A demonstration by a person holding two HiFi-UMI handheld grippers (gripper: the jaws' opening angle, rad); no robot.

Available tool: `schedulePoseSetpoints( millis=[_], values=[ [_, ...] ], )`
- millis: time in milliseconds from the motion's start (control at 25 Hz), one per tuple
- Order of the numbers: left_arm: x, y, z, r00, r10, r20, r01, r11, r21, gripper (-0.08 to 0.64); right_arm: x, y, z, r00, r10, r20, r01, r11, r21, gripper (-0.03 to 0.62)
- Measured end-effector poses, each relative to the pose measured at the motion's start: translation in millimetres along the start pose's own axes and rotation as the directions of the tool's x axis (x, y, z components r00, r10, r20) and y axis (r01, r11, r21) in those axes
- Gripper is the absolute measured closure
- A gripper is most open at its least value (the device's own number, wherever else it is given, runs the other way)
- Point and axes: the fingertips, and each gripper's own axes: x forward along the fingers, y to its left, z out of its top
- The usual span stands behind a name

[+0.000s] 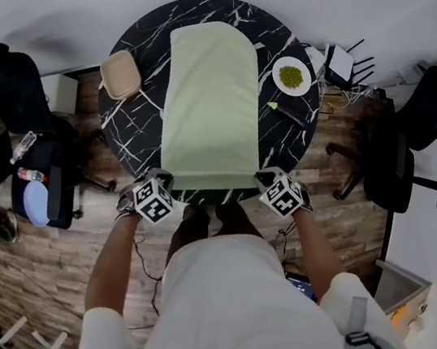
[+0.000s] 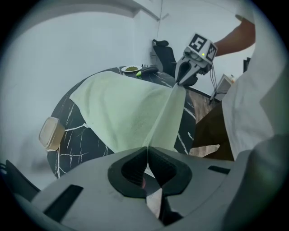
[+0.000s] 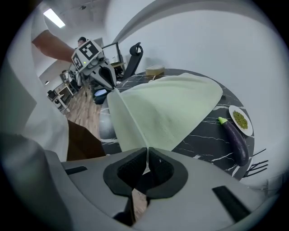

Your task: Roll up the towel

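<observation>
A pale green towel (image 1: 212, 105) lies spread lengthwise over the round black marble table (image 1: 134, 133), its far end at the table's back. My left gripper (image 1: 157, 189) is shut on the towel's near left corner, and my right gripper (image 1: 268, 178) is shut on the near right corner. The near edge is lifted off the table and stretched between them. In the left gripper view the towel (image 2: 122, 108) runs from my jaws to the right gripper (image 2: 183, 79). The right gripper view shows the towel (image 3: 167, 108) reaching to the left gripper (image 3: 108, 79).
A beige lidded box (image 1: 120, 74) sits at the table's left. A white plate of green food (image 1: 292, 76) and a dark eggplant (image 1: 289, 111) lie at its right. Black office chairs (image 1: 12, 91) stand on the wooden floor left and right of the table.
</observation>
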Motion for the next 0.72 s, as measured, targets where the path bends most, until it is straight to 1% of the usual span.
schedulePoseSetpoints(
  millis=[120, 200, 360, 480, 560, 640, 720],
  values=[
    [15.1, 11.2, 4.0, 0.999, 0.015, -0.041, -0.015, 1.0, -0.009, 0.551, 15.3, -7.6, -4.1, 0.999, -0.024, -0.042, 0.024, 1.0, -0.013, 0.583],
    [23.6, 15.0, 3.9, 0.998, 0.015, -0.063, -0.017, 1.0, -0.021, 0.551, 20.5, -10.6, -4.1, 0.998, -0.039, -0.053, 0.039, 0.999, -0.011, 0.583],
    [23.9, 25.6, 3.7, 0.999, 0.033, -0.041, -0.037, 0.994, -0.098, 0.551, 17.8, -19.5, 6.8, 0.998, -0.068, -0.019, 0.068, 0.998, 0.004, 0.583],
    [20.3, 33.9, 5.9, 0.998, 0.05, -0.029, -0.053, 0.991, -0.12, 0.551, 16.6, -30.4, 17.6, 0.997, -0.08, 0.006, 0.08, 0.997, -0.002, 0.583],
    [21.7, 37.6, 7.1, 0.998, 0.057, -0.037, -0.062, 0.99, -0.13, 0.551, 20.9, -36.0, 21.1, 0.997, -0.079, -0.004, 0.079, 0.997, 0.0, 0.583],
    [23.7, 41.7, 8.2, 0.996, 0.076, -0.046, -0.082, 0.987, -0.136, 0.549, 26.6, -41.7, 20.5, 0.996, -0.082, -0.029, 0.083, 0.996, 0.012, 0.565],
    [22.9, 48.7, 9.8, 0.993, 0.11, -0.034, -0.115, 0.977, -0.179, 0.549, 25.9, -50.5, 20.6, 0.994, -0.105, -0.029, 0.106, 0.993, 0.048, 0.525]
  ],
)
